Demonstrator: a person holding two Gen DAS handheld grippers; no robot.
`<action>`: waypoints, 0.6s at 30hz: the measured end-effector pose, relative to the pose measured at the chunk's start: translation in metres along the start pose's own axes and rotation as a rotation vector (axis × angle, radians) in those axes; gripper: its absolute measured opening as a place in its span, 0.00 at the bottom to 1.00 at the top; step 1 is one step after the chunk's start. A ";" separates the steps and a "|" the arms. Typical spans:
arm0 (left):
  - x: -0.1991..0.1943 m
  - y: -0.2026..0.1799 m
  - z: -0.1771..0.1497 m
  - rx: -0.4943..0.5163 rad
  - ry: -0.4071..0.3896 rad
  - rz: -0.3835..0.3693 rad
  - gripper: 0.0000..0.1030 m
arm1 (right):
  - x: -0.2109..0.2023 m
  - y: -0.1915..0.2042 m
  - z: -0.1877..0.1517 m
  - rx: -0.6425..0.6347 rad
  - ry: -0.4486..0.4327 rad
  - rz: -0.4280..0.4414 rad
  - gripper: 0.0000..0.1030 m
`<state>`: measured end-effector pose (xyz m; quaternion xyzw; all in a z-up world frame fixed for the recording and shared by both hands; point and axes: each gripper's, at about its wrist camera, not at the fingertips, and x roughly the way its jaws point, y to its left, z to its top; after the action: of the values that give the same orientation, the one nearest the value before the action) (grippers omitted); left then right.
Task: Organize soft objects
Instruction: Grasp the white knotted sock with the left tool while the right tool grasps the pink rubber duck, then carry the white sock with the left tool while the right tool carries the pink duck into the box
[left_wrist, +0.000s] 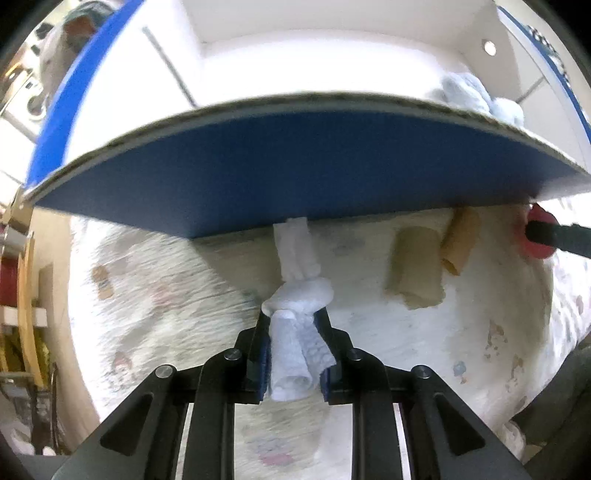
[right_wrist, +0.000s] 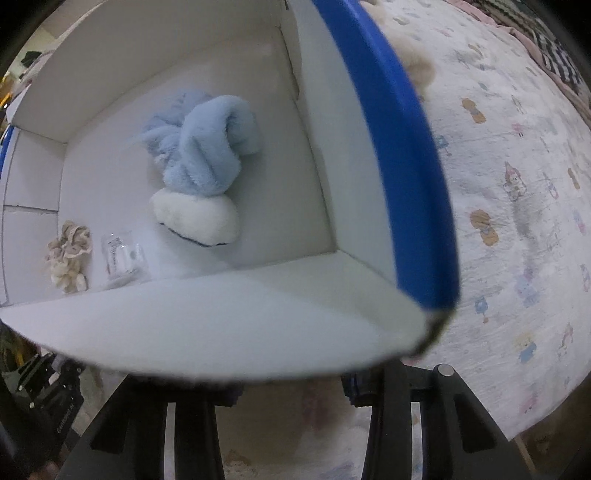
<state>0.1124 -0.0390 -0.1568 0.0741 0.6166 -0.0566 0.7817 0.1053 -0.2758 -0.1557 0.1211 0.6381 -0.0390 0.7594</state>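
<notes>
Left claw (left_wrist: 291, 350): clenched on a pale blue-white knotted cloth (left_wrist: 295, 332); rolled end between the blue pads, knot just past the fingertips, far tail reaching under the near wall of the box.

Right claw (right_wrist: 291, 391): low in right wrist view, tips hidden behind the box's near wall; fingers apart at the visible bases, nothing seen between them; grip state cannot be told.

Box (left_wrist: 295, 173): blue outside, white inside, open top, resting on the bed; near wall fills the middle of left wrist view.

Box contents, right wrist view:
- fluffy light blue knotted item (right_wrist: 207, 144), middle of the floor.
- white plush piece (right_wrist: 195, 218) with dark edging, touching the blue item on its near side.
- beige scrunchie (right_wrist: 68, 251), by the left wall near the near-left corner.
- small clear packet (right_wrist: 122, 254), just beside the scrunchie.

Bed cover (left_wrist: 155, 295): white, printed with small pastel figures, carrying box and loose items.

Loose items on the bed, left wrist view, beyond the knotted cloth toward the right:
- tan rolled cloth (left_wrist: 417, 266).
- orange-tan rolled cloth (left_wrist: 460, 240), touching the tan roll's right side, far end under the box edge.
- red round object (left_wrist: 539, 232) at the right edge, partly behind a black bar; kind unclear.
</notes>
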 end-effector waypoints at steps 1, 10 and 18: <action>-0.002 -0.002 -0.002 -0.009 -0.003 0.002 0.18 | -0.001 0.000 -0.001 0.002 -0.002 0.005 0.41; -0.023 0.024 -0.015 -0.052 -0.038 0.018 0.18 | -0.018 0.018 -0.017 -0.043 -0.023 0.049 0.41; -0.052 0.041 -0.028 -0.091 -0.083 0.021 0.18 | -0.044 0.026 -0.032 -0.056 -0.062 0.100 0.41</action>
<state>0.0811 0.0066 -0.1109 0.0425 0.5847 -0.0234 0.8098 0.0721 -0.2475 -0.1147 0.1301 0.6080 0.0133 0.7831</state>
